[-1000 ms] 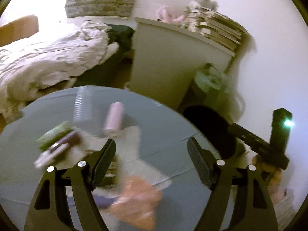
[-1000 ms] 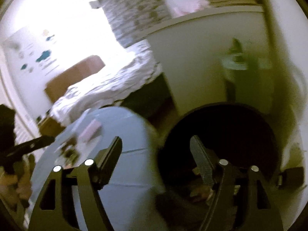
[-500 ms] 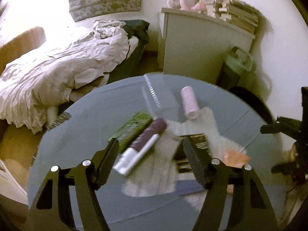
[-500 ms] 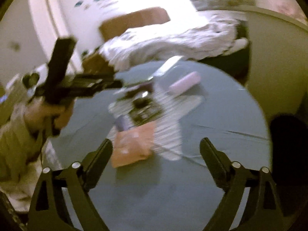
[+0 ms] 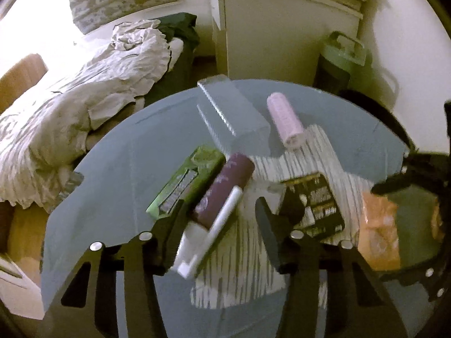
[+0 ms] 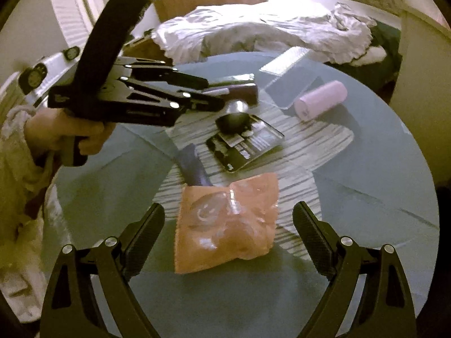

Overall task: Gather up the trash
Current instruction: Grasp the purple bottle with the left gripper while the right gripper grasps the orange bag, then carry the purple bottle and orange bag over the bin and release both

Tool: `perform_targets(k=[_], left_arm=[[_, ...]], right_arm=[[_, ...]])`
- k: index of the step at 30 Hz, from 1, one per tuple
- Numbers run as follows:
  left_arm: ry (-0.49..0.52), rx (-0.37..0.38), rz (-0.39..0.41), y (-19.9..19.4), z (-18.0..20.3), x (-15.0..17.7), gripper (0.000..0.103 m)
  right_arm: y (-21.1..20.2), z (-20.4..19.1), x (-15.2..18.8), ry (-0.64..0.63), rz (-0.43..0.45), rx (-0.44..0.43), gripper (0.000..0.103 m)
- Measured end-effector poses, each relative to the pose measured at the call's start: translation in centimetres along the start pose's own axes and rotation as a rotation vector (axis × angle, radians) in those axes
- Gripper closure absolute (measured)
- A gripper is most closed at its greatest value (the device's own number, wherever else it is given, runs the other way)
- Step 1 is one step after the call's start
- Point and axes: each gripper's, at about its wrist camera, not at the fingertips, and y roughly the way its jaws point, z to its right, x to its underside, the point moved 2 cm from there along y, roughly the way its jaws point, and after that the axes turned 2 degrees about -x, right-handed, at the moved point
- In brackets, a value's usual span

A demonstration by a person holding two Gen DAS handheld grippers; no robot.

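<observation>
Trash lies on a round blue-grey table [image 5: 112, 186]. My left gripper [image 5: 220, 205] is open around a purple and white tube [image 5: 222, 197], jaws on both sides, not closed on it. A green wrapper [image 5: 186, 180] lies left of the tube and a black packet [image 5: 318, 205] lies to its right. My right gripper [image 6: 228, 219] is open, with an orange plastic bag [image 6: 225, 222] between its jaws; the bag also shows in the left wrist view [image 5: 377, 231]. A pink roll [image 5: 284, 121] lies further back.
A clear flat box [image 5: 228, 109] lies at the table's far side. A striped white mat [image 6: 310, 143] lies under the trash. A black bin [image 5: 394, 124] stands beside the table on the right, near a cabinet [image 5: 282, 36]. An unmade bed [image 5: 70, 98] is to the left.
Both grippers swung from the bin side to the table. The left came down around the purple tube. The right came down around the orange bag.
</observation>
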Motion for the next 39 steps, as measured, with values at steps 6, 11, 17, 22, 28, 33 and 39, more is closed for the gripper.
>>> perform_targets(k=[6,11,17,22,28,33,39], left_arm=[[-0.067,0.005,-0.003,0.9,-0.8,-0.8,0.062],[-0.1,0.02,-0.037,0.5,-0.7,-0.3,0.067],[-0.15,-0.002,-0.071,0.4,-1.6,0.8,0.07],[-0.133,-0.107,-0.085,1.1,-1.2,0.7,0.071],[-0.173,-0.105,-0.058,1.0,-0.8,0.7,0.076],[-0.236,-0.061,0.041,-2.5,0.2,0.9,0.077],[-0.223,0.059,0.15,-6.4,5.2,-2.0,0.077]], right_arm=[[0.1,0.7,0.1,0.028,-0.003,-0.007,0.044],[-0.6,0.9,0.8,0.042,0.0,-0.016,0.046],[-1.0,2.0,0.8,0.078,0.014,-0.012,0.046],[-1.2,2.4,1.1,0.1,0.015,-0.006,0.046],[-1.1,2.0,0.9,0.085,0.02,0.017,0.051],[-3.7,3.4,1.2,0.161,0.127,-0.012,0.058],[-8.5,7.6,2.0,0.289,0.284,-0.002,0.059]])
